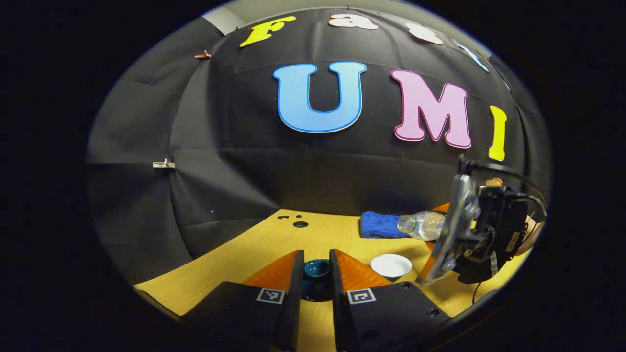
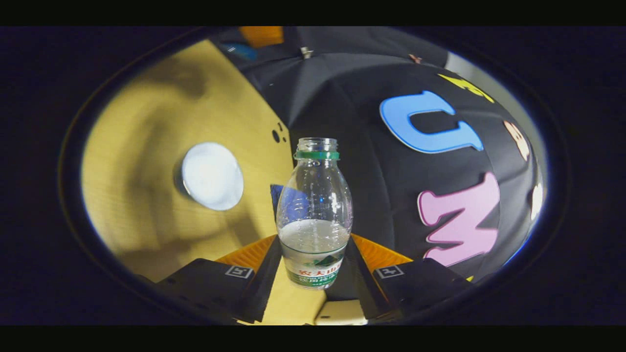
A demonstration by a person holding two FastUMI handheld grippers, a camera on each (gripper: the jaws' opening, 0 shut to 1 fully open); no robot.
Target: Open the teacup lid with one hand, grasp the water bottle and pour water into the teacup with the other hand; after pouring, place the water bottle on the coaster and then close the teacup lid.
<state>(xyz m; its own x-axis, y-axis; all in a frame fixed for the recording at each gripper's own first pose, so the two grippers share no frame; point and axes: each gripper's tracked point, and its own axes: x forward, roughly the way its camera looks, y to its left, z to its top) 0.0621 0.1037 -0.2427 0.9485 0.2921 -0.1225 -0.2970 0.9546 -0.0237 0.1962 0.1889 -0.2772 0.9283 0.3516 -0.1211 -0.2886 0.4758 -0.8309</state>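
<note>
1. A wooden table (image 1: 274,254) stands before black cloth walls, with a blue cloth (image 1: 381,225) lying at the back.
2. The white teacup (image 1: 391,265) sits at two o'clock of the left gripper (image 1: 316,274), whose fingers appear to grip the dark lid (image 1: 316,271).
3. The right gripper (image 2: 315,259) clamps the tilted, uncapped water bottle (image 2: 314,210).

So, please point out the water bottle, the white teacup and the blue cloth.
water bottle (image 2: 314,205): right gripper view, on its clear body above the label.
white teacup (image 1: 391,265): left gripper view, on its white inside.
blue cloth (image 1: 379,225): left gripper view, on its middle.
</note>
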